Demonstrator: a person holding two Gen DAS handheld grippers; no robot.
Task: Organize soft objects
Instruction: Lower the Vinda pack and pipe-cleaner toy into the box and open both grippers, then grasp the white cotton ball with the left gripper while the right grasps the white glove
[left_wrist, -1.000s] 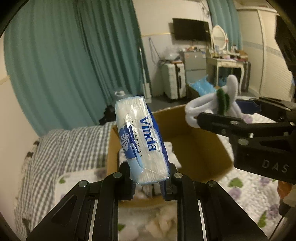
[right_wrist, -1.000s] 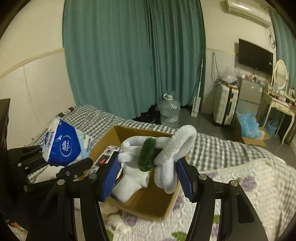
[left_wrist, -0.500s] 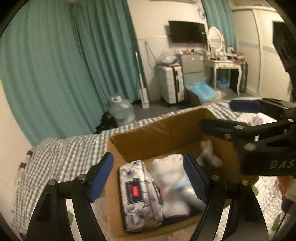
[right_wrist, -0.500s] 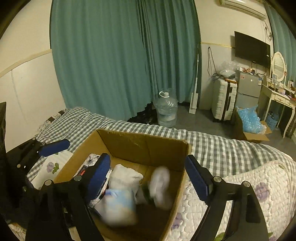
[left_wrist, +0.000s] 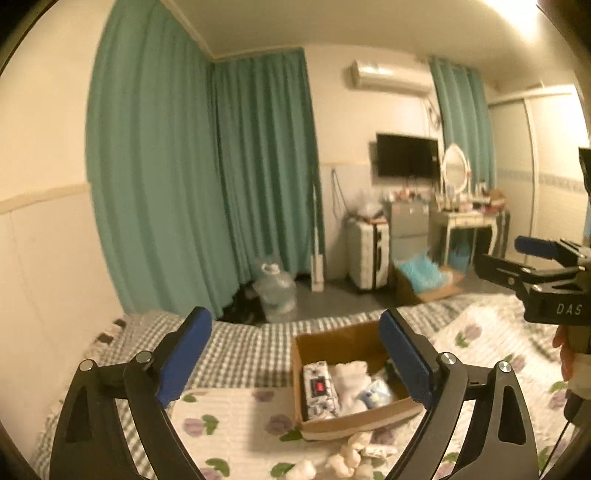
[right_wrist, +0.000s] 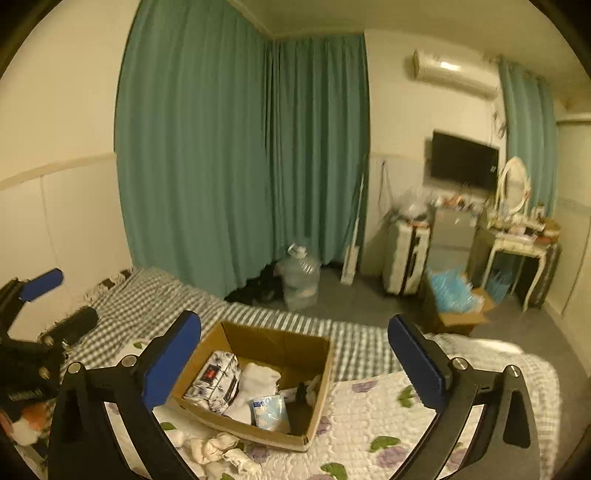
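An open cardboard box (left_wrist: 345, 338) (right_wrist: 277, 343) sits on the bed. Inside lie a patterned tissue pack (left_wrist: 319, 387) (right_wrist: 214, 380), a white soft bundle (left_wrist: 351, 384) (right_wrist: 255, 384), a blue tissue pack (left_wrist: 375, 391) (right_wrist: 269, 408) and a white-and-green plush piece (right_wrist: 306, 387). My left gripper (left_wrist: 293, 321) (right_wrist: 59, 306) is up above and back from the box, its jaws opening with nothing between them. My right gripper (right_wrist: 293, 323) (left_wrist: 502, 253) is just as high, jaws opening and likewise bare. Several small white soft pieces (left_wrist: 351, 454) (right_wrist: 218, 448) lie on the quilt in front of the box.
The box stands where a checked blanket (right_wrist: 155, 295) meets a floral quilt (right_wrist: 369, 421). Beyond the bed's far edge are a water jug (right_wrist: 299, 280), a white suitcase (right_wrist: 406, 254), a floor box of blue bags (right_wrist: 454, 295), a dressing table (right_wrist: 517, 243) and teal curtains (right_wrist: 240, 166).
Both grippers opened: the blue tissue pack left the left one and the white-and-green plush left the right one, both landing in the box. Both grippers then rose and drew back.
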